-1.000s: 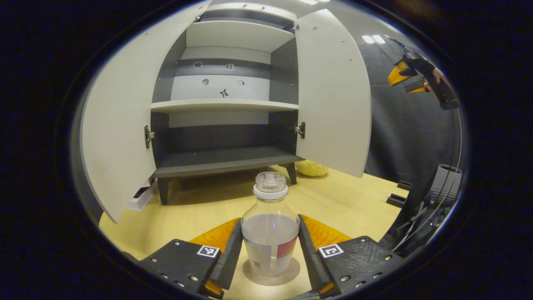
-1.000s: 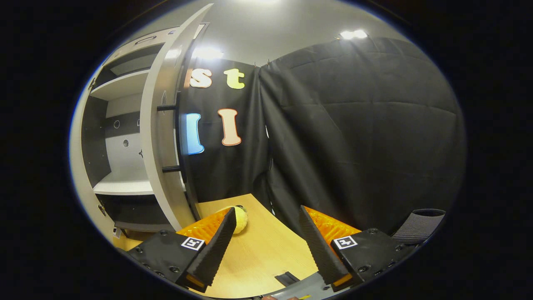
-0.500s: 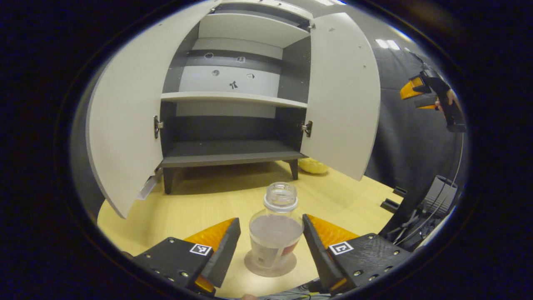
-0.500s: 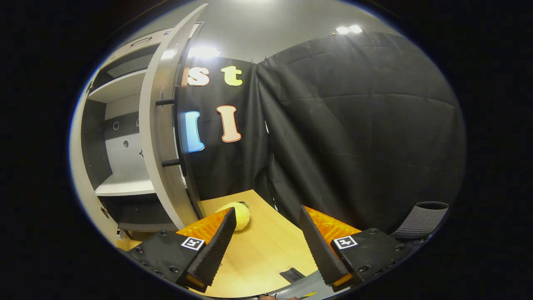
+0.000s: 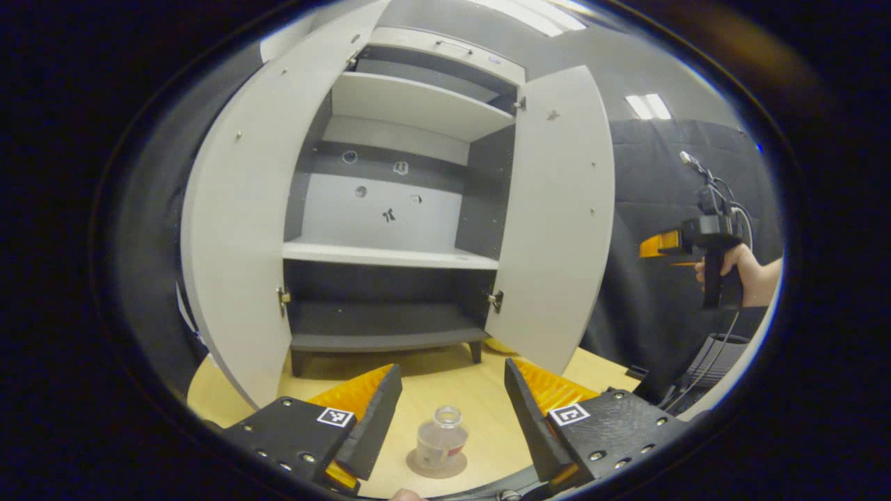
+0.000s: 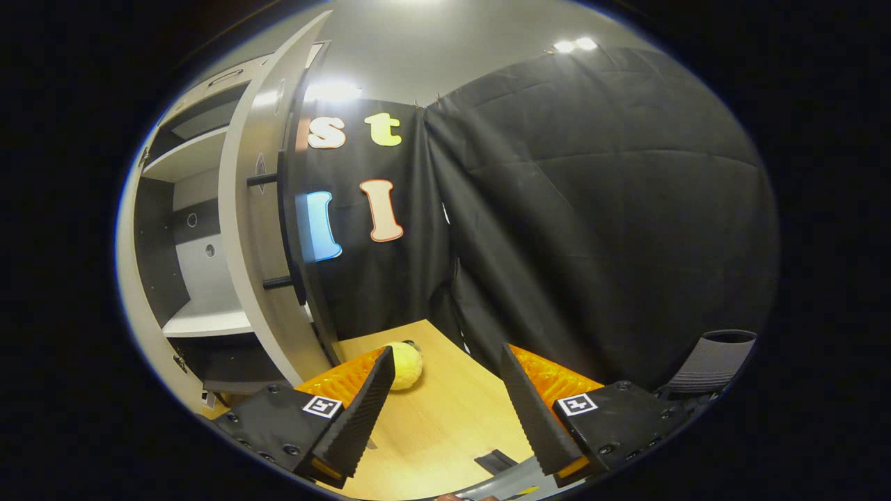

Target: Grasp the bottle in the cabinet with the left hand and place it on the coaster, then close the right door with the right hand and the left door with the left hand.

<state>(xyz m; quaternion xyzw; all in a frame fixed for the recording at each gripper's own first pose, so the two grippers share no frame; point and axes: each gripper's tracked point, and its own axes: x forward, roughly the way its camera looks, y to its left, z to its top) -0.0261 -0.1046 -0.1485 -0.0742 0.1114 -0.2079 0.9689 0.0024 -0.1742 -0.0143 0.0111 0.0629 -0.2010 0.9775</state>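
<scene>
A clear capless bottle (image 5: 440, 442) with a red-and-white label stands upright on a round coaster (image 5: 436, 465) on the wooden table. My left gripper (image 5: 452, 379) is open, raised above and behind the bottle, nothing between its fingers. The cabinet (image 5: 390, 243) stands with both doors swung wide: left door (image 5: 240, 229), right door (image 5: 557, 216). My right gripper (image 6: 445, 365) is open and empty, beside the right door's outer edge (image 6: 254, 229); it also shows far right in the left gripper view (image 5: 668, 245), held by a hand (image 5: 741, 268).
A yellow ball-like object (image 6: 406, 364) lies on the table (image 6: 431, 417) near the cabinet's right foot. Black cloth walls the booth to the right. A grey ribbed bin (image 6: 710, 358) sits at the lower right. Cables hang by the table's right edge (image 5: 703, 390).
My left gripper has let go of the bottle and drawn back and up, leaving it on the coaster. The right gripper has dropped lower beside the right door.
</scene>
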